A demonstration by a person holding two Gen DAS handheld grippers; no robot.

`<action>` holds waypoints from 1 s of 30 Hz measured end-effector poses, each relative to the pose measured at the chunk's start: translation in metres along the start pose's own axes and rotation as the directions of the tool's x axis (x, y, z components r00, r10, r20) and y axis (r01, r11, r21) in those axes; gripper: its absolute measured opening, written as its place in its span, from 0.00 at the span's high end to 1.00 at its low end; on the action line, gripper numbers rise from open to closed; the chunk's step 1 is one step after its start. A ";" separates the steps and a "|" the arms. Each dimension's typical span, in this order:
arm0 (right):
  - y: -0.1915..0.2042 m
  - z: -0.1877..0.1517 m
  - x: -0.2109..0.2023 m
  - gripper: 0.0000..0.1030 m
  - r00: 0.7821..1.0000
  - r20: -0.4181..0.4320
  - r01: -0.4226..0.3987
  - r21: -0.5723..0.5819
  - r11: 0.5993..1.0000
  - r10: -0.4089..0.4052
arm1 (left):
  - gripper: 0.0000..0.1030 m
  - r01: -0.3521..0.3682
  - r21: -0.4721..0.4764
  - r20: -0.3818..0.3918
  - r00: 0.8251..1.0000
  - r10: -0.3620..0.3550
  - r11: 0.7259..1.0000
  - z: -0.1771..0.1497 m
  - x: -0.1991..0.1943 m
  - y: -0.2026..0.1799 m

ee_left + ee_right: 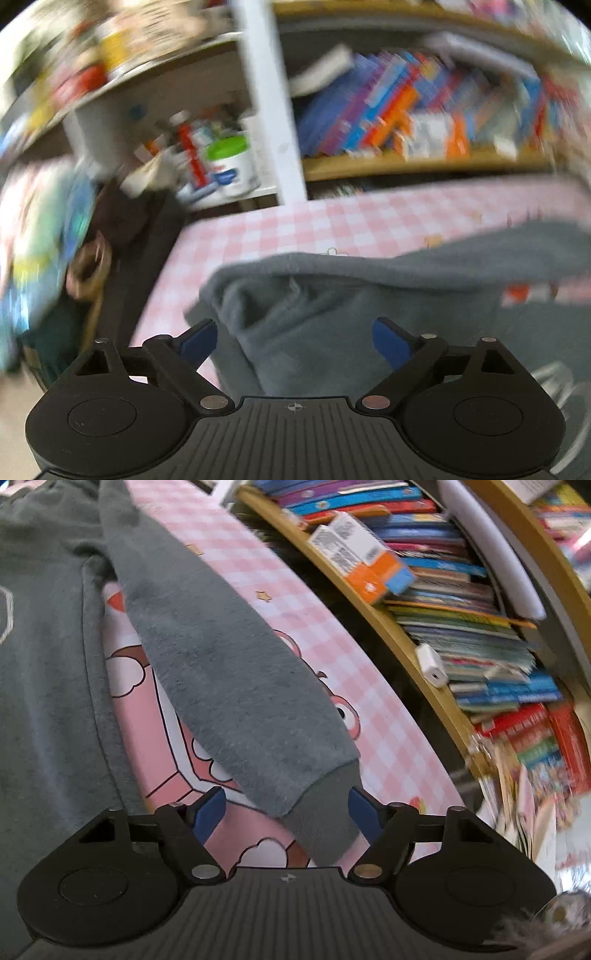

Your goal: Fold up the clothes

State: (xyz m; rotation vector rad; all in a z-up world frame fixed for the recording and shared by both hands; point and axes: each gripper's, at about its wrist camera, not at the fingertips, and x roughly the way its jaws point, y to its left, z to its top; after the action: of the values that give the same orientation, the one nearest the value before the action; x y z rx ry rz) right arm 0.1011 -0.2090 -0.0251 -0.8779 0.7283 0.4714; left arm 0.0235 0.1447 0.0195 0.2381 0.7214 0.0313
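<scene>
A grey sweatshirt (pixel 332 295) lies spread on a table with a pink checked cloth (pixel 295 229). In the left wrist view a bunched fold of it sits under my left gripper (pixel 293 326). The blue pads stand wide apart and press on nothing. In the right wrist view the sweatshirt's body (pixel 44 664) is at the left, and one sleeve (pixel 229 664) runs diagonally down toward the camera. Its ribbed cuff (pixel 325 812) lies between the fingers of my right gripper (pixel 285 794). The right pad is at the cuff's edge, and a gap separates the left pad from the cloth.
Wooden shelves crammed with books (pixel 406 110) (pixel 461 646) run close behind the table's far edge. A white post (pixel 269 103) and a tub with a green lid (pixel 229 162) stand at the back left. Beyond the table's left edge lies blurred clutter (pixel 44 240).
</scene>
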 end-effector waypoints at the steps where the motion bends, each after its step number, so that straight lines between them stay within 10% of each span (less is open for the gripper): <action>1: -0.002 0.002 0.004 0.33 1.000 -0.001 -0.011 -0.003 1.000 0.011 | 0.09 0.000 0.072 -0.015 1.000 0.001 0.997 0.005 0.007 -0.003; 5: -0.013 0.008 0.018 0.37 0.999 0.009 -0.052 0.030 0.998 0.052 | 0.09 -0.009 0.228 -0.060 0.998 0.023 0.974 0.022 0.028 -0.012; 13: -0.029 0.019 0.022 0.93 0.995 0.037 -0.091 0.091 0.992 0.088 | 0.10 0.080 0.170 -0.108 0.992 -0.062 0.982 0.026 0.050 -0.032; 19: -0.034 0.025 -0.047 0.94 0.980 0.184 -0.089 0.076 0.993 0.074 | 0.16 0.087 0.062 -0.058 0.995 -0.083 0.994 0.022 0.045 -0.024; 23: -0.058 0.030 -0.091 0.94 0.944 0.255 -0.250 0.140 0.958 0.209 | 0.16 0.096 0.012 -0.052 0.994 -0.095 0.995 0.022 0.048 -0.016; 30: -0.118 0.049 -0.032 0.94 0.936 0.151 -0.351 0.310 0.884 0.319 | 0.16 0.048 -0.129 -0.080 0.995 -0.059 0.990 0.034 0.076 0.007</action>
State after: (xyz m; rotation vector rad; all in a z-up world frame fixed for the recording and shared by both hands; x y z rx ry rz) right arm 0.1737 -0.2381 0.0816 -0.4065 0.8470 0.6709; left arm 0.1031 0.1530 -0.0031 0.0960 0.8058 0.0360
